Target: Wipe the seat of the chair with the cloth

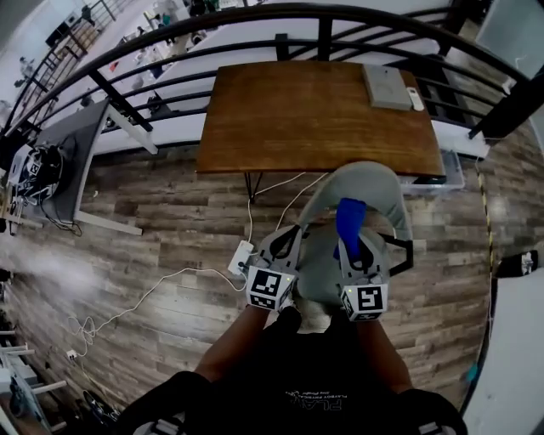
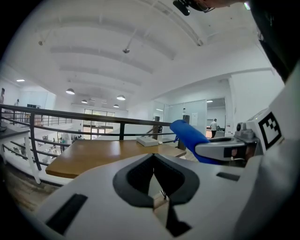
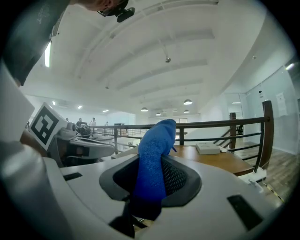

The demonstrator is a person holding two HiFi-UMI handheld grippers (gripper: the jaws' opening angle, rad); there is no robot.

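A grey chair stands below me, just in front of a wooden table. My right gripper is shut on a blue cloth, which sticks up from between its jaws above the chair's seat. Beside it on the left, my left gripper is shut with nothing in it; its jaws meet in the left gripper view. That view also catches the blue cloth at the right. Both grippers are held close to my body, and they hide much of the seat.
A grey flat box and a small white remote lie on the table's far right corner. A black railing curves behind the table. A white power strip with cables lies on the wood floor left of the chair.
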